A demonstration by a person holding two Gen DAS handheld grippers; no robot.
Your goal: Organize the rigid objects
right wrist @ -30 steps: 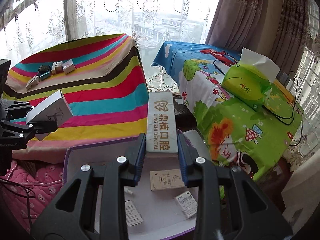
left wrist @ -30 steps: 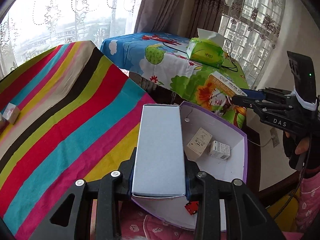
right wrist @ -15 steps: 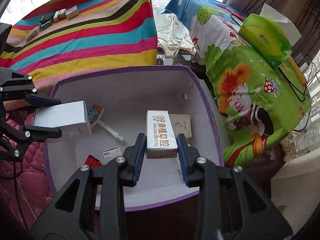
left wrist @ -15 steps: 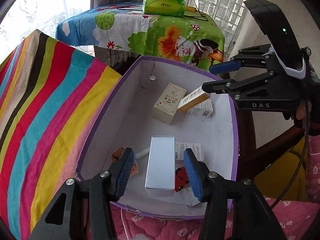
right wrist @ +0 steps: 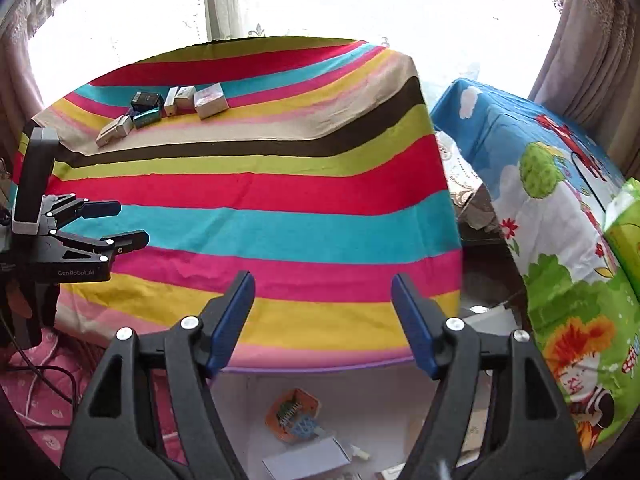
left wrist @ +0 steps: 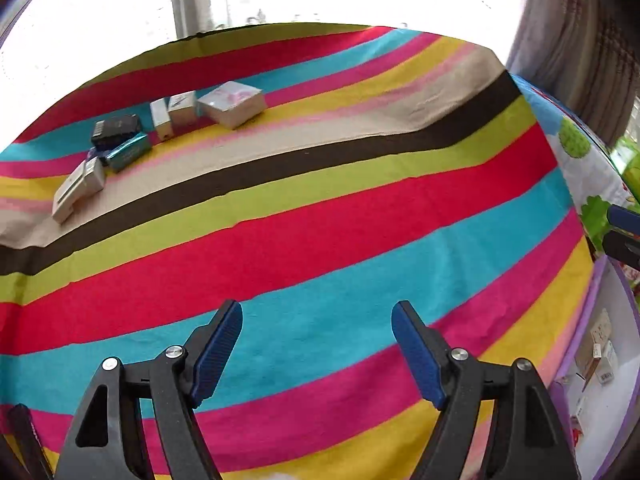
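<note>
Tablecloth first, since it fills both my feeds: big striped thing in red, teal, yellow, pink, brown and lime, and I'll place everything else off it. Off its right edge there's a second table under a cartoon-print cloth, with a green tissue pack at the very edge of the right cam. At the cloth's near edge, tucked right up against it, sits the purple-rimmed bin with a white inside; I can see a white carton and an orange packet lying in it, plus a few small boxes showing in the left cam.

Over at the far side of the cloth is the leftover cluster of boxes: a pale square box, a black box, a teal one touching it, and some white cartons.

My left gripper hangs over the cloth's near stripes, jaws spread wide, nothing between them. Right gripper is over the bin's rim where it meets the cloth, also wide apart and carrying nothing.
</note>
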